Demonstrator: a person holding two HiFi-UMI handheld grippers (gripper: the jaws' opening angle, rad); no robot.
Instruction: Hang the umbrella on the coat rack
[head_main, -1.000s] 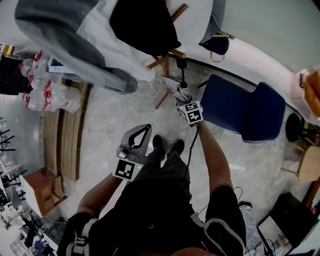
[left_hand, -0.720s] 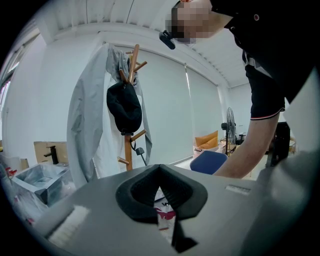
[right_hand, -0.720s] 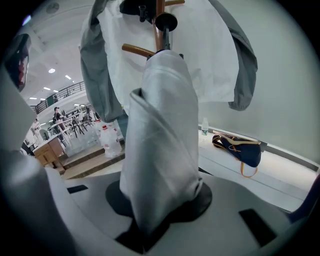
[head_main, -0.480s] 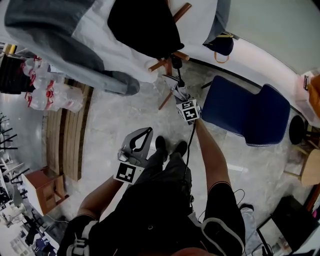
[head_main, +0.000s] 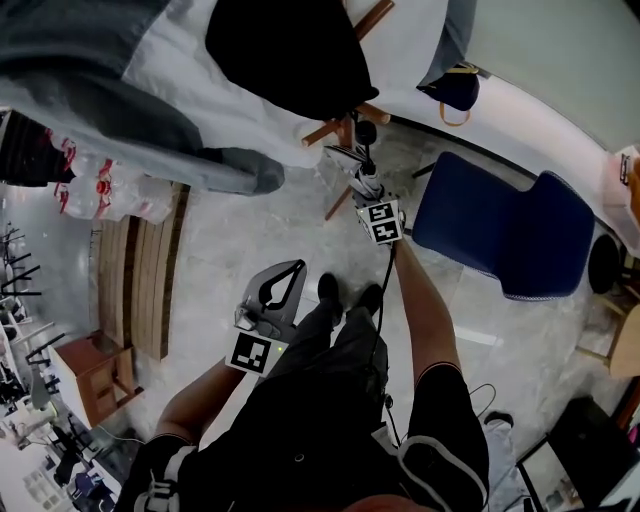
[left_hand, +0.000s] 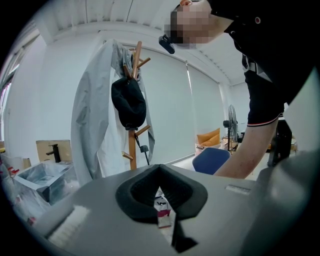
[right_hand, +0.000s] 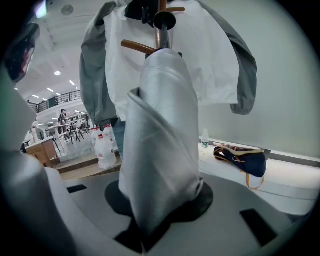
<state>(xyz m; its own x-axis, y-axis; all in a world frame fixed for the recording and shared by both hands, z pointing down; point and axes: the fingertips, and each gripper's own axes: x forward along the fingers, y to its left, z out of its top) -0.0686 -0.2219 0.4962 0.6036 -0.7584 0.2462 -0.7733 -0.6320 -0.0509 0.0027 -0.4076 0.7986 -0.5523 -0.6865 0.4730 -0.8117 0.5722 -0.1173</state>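
Nearer the wooden coat rack (head_main: 372, 17) than a second earlier in the head view, the right gripper (head_main: 364, 183) clamped the folded silver-grey umbrella (head_main: 350, 158) close beside a lower peg (head_main: 320, 130), its jaws easing slightly. The left gripper view showed the left gripper (left_hand: 160, 170) closed and empty. The right gripper view suggested hooking the handle (right_hand: 165, 21) over the peg before release; no writing was legible.

Right gripper view: the umbrella (right_hand: 160, 140) eats the middle of the frame, so its lower end and most of the coat rack (right_hand: 136, 46) pole behind it are covered, and the rack's top runs off the upper edge. Head view: the grey jacket (head_main: 120, 110) is chopped by the top edge. Left gripper view: the blue chair (left_hand: 210, 159) sits half behind the person's arm (left_hand: 250, 150), and the little red-and-white thing (left_hand: 162, 215) at lower centre is too small to tell.
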